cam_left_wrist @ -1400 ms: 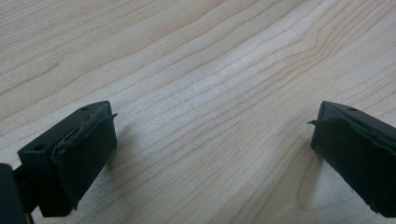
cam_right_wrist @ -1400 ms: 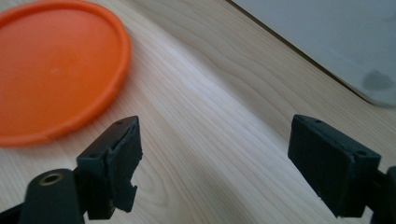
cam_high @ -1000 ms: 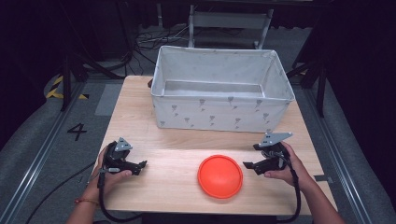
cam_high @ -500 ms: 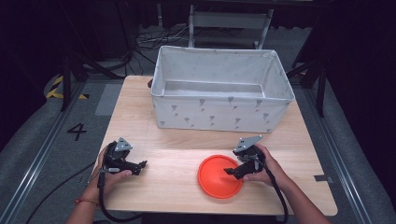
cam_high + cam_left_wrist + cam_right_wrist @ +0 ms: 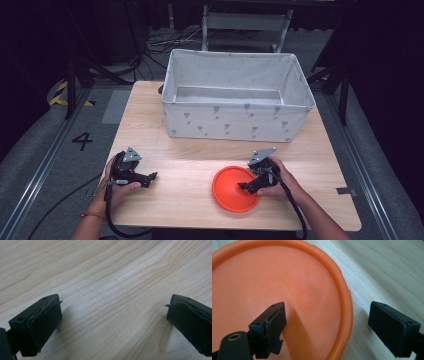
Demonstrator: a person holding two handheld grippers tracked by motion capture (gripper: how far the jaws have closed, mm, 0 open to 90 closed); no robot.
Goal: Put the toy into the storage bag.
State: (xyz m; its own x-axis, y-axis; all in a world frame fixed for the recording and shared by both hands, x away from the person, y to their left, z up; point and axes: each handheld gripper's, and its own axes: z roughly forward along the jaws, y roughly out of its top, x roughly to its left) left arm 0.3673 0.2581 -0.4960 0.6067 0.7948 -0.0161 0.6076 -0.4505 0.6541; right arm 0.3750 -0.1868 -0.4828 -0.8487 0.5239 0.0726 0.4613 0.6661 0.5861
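Two grippers work the counter (image 5: 190, 150) from above: the left gripper (image 5: 150, 176) rests idle, while the right gripper (image 5: 243, 186) reaches over the orange plate (image 5: 227, 192) near the cloth bin (image 5: 235, 122). Left gripper view: jaws spread over bare wood. Right gripper view: jaws spread astride the plate's rim (image 5: 344, 302), apparently to pinch it.

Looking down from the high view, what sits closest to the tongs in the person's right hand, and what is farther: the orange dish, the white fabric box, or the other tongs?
1. Orange dish: right under the right tongs, jaws astride its rim.
2. White fabric box: behind, at the table's far side.
3. Left tongs: across the table, to the left.
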